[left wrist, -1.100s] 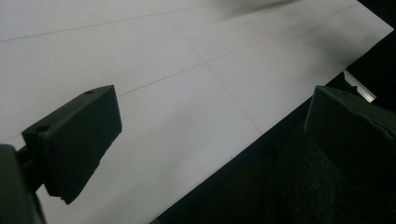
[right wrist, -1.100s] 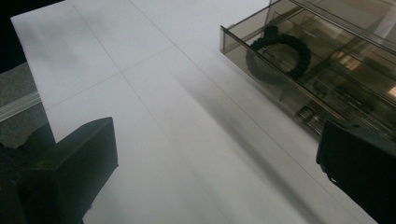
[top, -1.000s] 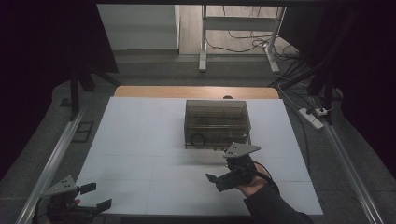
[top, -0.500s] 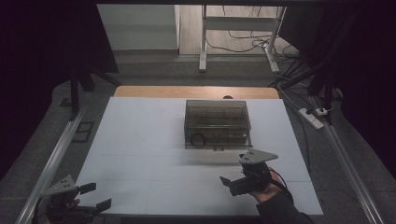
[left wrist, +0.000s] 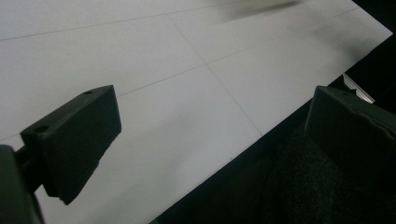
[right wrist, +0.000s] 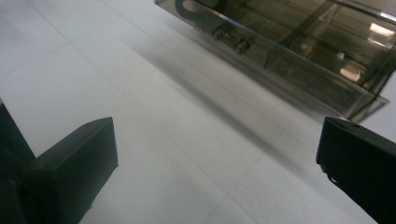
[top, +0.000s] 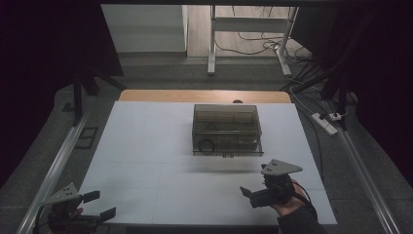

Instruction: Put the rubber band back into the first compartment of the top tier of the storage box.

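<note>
A smoky transparent drawer box sits on the white table, a little right of the middle and toward the far side. Its front faces the near edge, and a small knob shows on that front in the right gripper view. A dark ring-shaped thing lies inside the box at its near left corner; what it is cannot be told.

The right gripper is held in a hand over the near right part of the table, well apart from the box and nearer than it. Its jaws stand wide apart with nothing between them, and its own view looks across bare table toward the box front.

The left gripper is at the near left corner of the table, at the table's edge. Its jaws are also spread wide and hold nothing; its view shows white table surface and the dark drop beyond the near edge
</note>
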{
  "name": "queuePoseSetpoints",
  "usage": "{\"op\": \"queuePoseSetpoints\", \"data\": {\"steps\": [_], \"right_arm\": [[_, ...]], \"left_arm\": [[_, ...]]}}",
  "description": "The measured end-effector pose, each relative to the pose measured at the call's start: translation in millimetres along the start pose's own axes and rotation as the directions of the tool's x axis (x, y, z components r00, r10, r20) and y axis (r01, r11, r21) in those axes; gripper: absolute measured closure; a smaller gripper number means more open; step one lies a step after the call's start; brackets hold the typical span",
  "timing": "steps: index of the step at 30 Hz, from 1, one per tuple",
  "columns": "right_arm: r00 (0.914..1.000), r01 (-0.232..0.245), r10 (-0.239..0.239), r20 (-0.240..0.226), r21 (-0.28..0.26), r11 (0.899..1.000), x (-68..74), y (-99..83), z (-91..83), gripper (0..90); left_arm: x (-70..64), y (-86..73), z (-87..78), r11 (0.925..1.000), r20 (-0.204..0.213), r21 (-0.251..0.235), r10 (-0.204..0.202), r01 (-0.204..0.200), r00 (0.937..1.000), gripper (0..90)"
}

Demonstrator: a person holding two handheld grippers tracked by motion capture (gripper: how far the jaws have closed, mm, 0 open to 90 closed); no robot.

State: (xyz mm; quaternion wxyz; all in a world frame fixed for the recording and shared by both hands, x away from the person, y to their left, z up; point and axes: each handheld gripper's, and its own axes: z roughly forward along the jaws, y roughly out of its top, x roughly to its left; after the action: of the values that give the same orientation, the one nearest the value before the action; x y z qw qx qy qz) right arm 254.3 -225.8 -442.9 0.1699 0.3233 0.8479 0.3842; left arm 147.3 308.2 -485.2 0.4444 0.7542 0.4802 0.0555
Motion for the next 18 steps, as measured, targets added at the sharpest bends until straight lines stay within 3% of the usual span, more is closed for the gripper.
{"op": "queuePoseSetpoints", "data": {"steps": [7, 18], "right_arm": [[0.9996, -0.011, 0.011, 0.025, 0.016, 1.000, -4.1, -10.7, -7.4, 0.0], [0.9943, -0.076, 0.074, 0.077, 0.024, 0.997, -11.0, -32.1, -23.5, 0.0]], "left_arm": [[0.5, -0.1, -0.3, 1.0000, -0.002, -0.002, -0.007, 0.007, 1.0000, 1.9], [1.7, -0.2, -0.5, 0.9998, 0.005, -0.006, -0.016, 0.016, 0.9999, 0.8]]}}
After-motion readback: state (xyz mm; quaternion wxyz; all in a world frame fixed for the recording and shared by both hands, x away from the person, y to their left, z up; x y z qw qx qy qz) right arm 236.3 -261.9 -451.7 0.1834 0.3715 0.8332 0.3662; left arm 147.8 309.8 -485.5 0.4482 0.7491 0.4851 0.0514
